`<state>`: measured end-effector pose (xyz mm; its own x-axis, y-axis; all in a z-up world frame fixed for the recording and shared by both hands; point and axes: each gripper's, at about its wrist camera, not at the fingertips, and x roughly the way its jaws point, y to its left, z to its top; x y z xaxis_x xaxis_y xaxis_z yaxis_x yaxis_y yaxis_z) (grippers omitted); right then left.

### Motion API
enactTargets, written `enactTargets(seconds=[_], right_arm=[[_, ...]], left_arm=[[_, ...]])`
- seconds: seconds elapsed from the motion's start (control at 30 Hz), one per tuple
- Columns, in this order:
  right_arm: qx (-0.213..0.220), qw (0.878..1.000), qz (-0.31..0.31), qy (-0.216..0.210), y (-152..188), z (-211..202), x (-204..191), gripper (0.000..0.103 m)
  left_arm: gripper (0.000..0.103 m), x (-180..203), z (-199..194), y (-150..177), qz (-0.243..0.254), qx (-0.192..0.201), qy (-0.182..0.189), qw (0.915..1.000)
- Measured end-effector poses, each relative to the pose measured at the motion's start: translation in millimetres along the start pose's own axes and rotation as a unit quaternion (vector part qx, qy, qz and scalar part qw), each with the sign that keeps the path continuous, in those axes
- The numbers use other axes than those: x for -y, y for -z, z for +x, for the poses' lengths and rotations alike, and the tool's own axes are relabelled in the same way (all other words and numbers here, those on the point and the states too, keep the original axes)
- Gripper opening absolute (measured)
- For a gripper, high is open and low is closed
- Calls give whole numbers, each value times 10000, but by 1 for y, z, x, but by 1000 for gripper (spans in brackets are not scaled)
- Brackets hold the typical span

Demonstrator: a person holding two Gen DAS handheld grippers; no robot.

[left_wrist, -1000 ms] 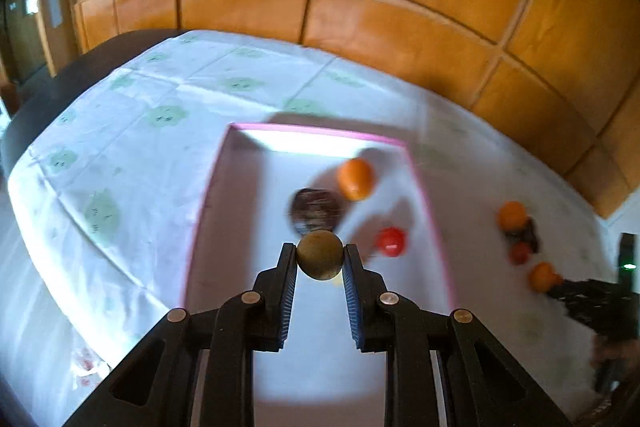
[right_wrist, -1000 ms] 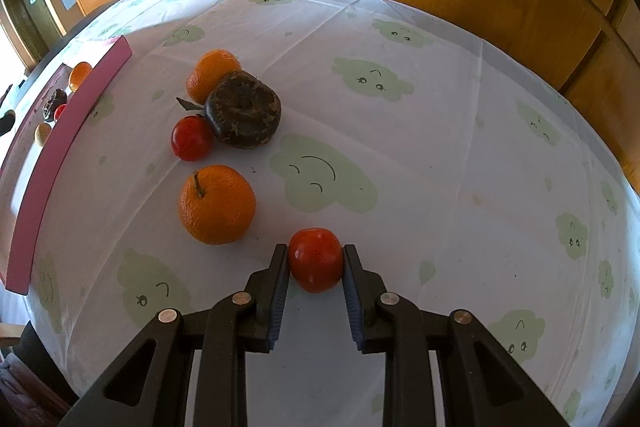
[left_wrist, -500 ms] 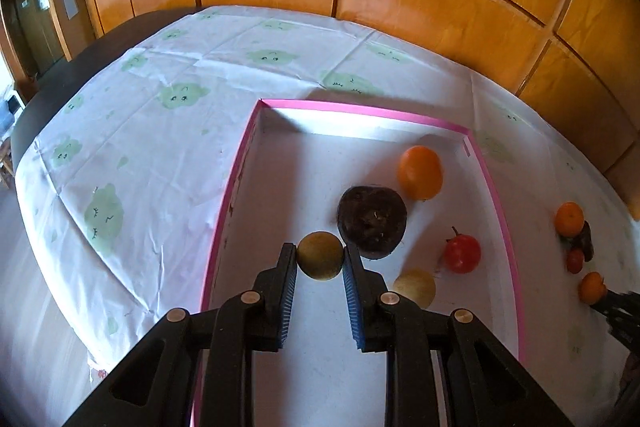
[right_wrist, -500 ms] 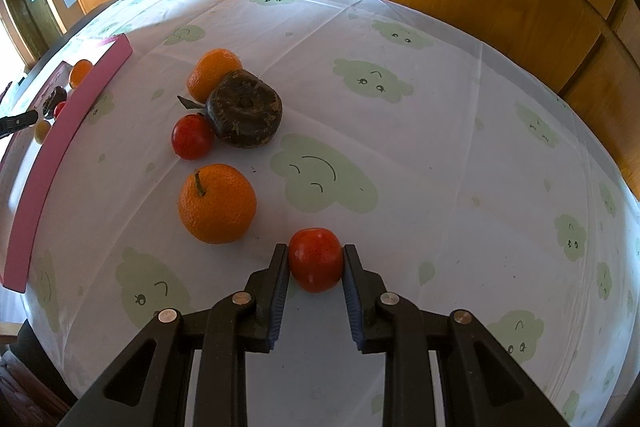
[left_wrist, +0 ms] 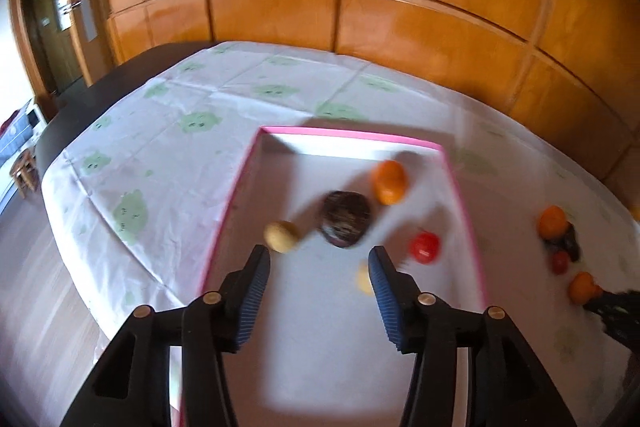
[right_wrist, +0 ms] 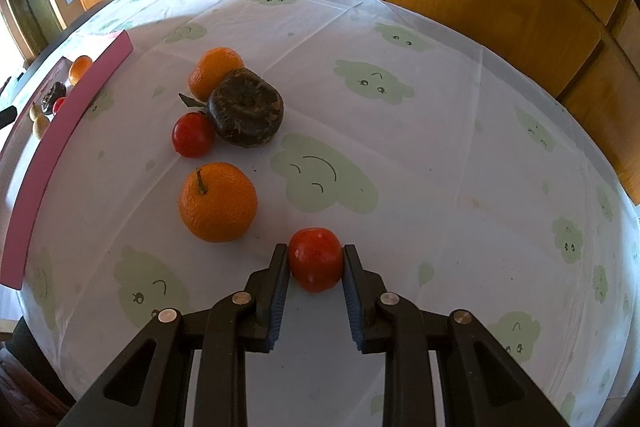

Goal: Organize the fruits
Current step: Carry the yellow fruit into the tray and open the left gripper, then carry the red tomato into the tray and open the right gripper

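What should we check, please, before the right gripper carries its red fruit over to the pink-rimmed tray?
1. Right gripper shut on the red fruit: ok.
2. Left gripper empty, jaws just opened: ok.
3. Yellow-brown fruit released inside the pink-rimmed tray: ok; settled: cannot tell, blurred.
4. Bare tray floor left for another fruit: ok.
5. Orange apart from the gripped fruit: ok.

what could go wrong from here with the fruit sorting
The left tool has just been opening, with nothing between its fingers; the yellow fruit lies near the pink box wall and might roll into the dark fruit. The right tool pinches a small red fruit by its sides only; it might slip when lifted. Swinging it leftward could knock the orange.
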<state>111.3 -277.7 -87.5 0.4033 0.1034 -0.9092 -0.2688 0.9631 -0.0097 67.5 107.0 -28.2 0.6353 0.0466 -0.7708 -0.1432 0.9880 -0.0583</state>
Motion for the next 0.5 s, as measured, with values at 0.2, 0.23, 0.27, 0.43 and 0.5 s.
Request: enactTargets(seconds=[0.2,0.23,0.27,0.43,0.5], right_arm=[[5,10000,-62,61,0,0,-3,26],[6,10000,-63,65,0,0,-3,26],[5,10000,-66,69,0,0,-3,26],[2,9999,-86,93,1,-1,-4,26],[-1,9999,-80,91,2,-1,-4,26]], left_arm=[[52,29,-19,8,338,90,304,9989],[52,33,-21,8,388,114,319,9987],[52,36,-24,9,424,134,358,9984],[54,45,-32,13,450,134,463,9978],[54,47,-33,15,480,120,483,9976]])
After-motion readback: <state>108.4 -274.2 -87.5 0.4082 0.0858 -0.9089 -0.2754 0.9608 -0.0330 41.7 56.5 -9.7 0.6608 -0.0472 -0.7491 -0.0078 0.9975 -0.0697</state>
